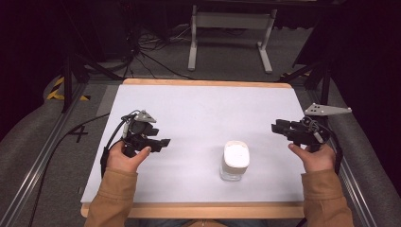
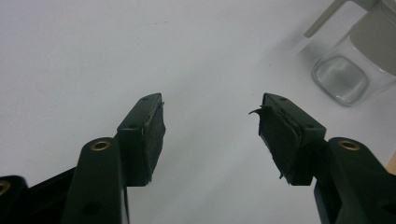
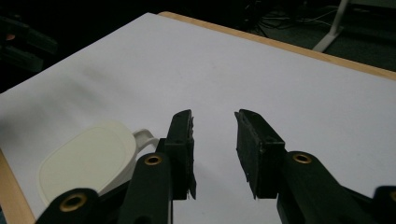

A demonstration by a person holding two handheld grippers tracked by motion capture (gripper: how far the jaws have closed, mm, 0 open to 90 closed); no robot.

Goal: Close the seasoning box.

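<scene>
High view first: a white table (image 1: pixel 198 109) with a wooden edge, and near its front edge, a little right of the middle, stands a clear glass jar (image 1: pixel 234 163) topped by a cream-white lid (image 1: pixel 236 153). It stands upright, alone on the white surface — nothing is touching it. To its left the left gripper (image 1: pixel 158 142) is held above the table in the person's left hand (image 1: pixel 126 156), jaws pointing right toward the jar, a cable trailing off behind it. Over on the far side the right gripper (image 1: pixel 279 126) sits in the right hand (image 1: pixel 316 156) near the table's right edge, jaws aimed left, the grey three-cornered plate (image 1: pixel 327 110) showing above it. Tan sleeves (image 1: pixel 111 198) come up from the bottom. The jar lies between the two grippers, closer to the front edge than either one, and well apart from both. Left gripper view now — the left gripper (image 2: pixel 210 121) has its two black jaws spread wide, bare white table between them, and the glass jar (image 2: pixel 345 74) sits off at the upper right with its clear base visible. Right gripper view: the right gripper (image 3: pixel 214 140) also has its jaws apart, a narrower gap, nothing held, and the cream lid (image 3: pixel 88 161) with a small tab at its edge peeks in at the lower left, beside the left-hand jaw.
</scene>
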